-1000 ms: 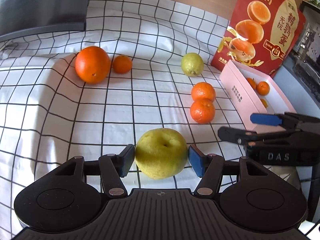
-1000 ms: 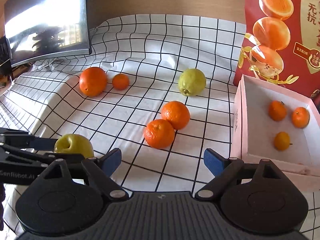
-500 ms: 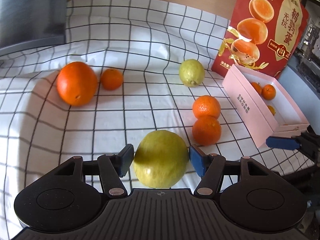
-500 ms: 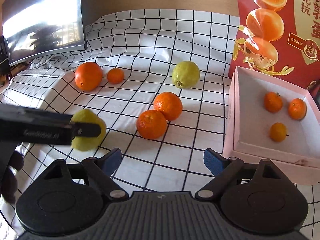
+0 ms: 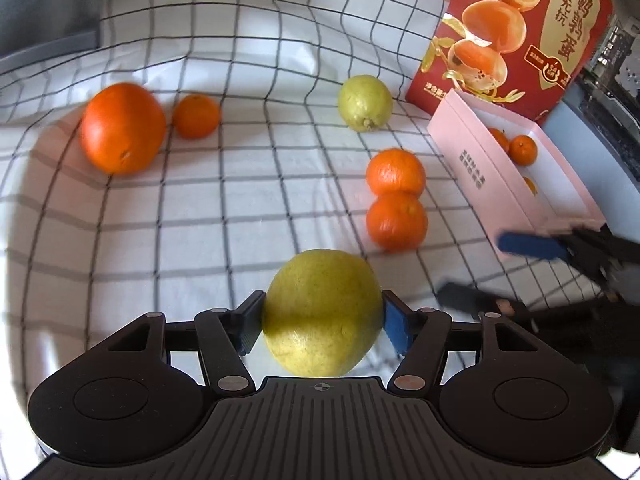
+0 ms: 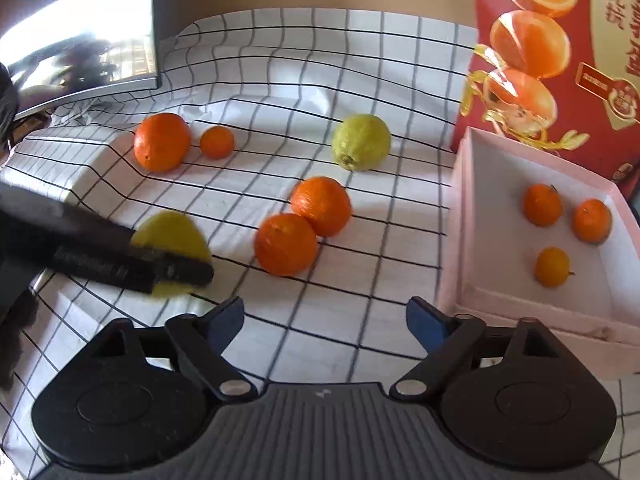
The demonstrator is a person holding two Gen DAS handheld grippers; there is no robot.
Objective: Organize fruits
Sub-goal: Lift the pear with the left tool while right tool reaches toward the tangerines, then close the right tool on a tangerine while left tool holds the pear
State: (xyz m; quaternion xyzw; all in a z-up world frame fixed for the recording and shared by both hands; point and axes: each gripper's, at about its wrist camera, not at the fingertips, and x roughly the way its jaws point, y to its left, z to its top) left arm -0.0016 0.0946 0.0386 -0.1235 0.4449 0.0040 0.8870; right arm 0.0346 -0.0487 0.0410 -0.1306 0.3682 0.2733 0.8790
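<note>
My left gripper (image 5: 322,326) is shut on a yellow-green pear (image 5: 322,312) and holds it above the checked cloth (image 5: 224,208); the pear also shows in the right wrist view (image 6: 170,236), partly hidden by the left gripper's finger. My right gripper (image 6: 324,320) is open and empty, low over the cloth beside the pink box (image 6: 492,184). Two oranges (image 6: 304,224) lie together mid-cloth. A green lemon-like fruit (image 6: 362,142) lies farther back. A large orange (image 6: 162,142) and a small one (image 6: 217,142) lie at the back left. Three small oranges (image 6: 560,220) sit in the box.
A red printed carton (image 6: 560,60) stands behind the pink box. A monitor (image 6: 76,28) stands at the back left. The cloth is rumpled and rises over a hump on the left. Dark equipment (image 5: 612,60) stands at the far right.
My left gripper has lifted the pear off the cloth and carried it forward and to the right. My right gripper has moved a little forward, still open.
</note>
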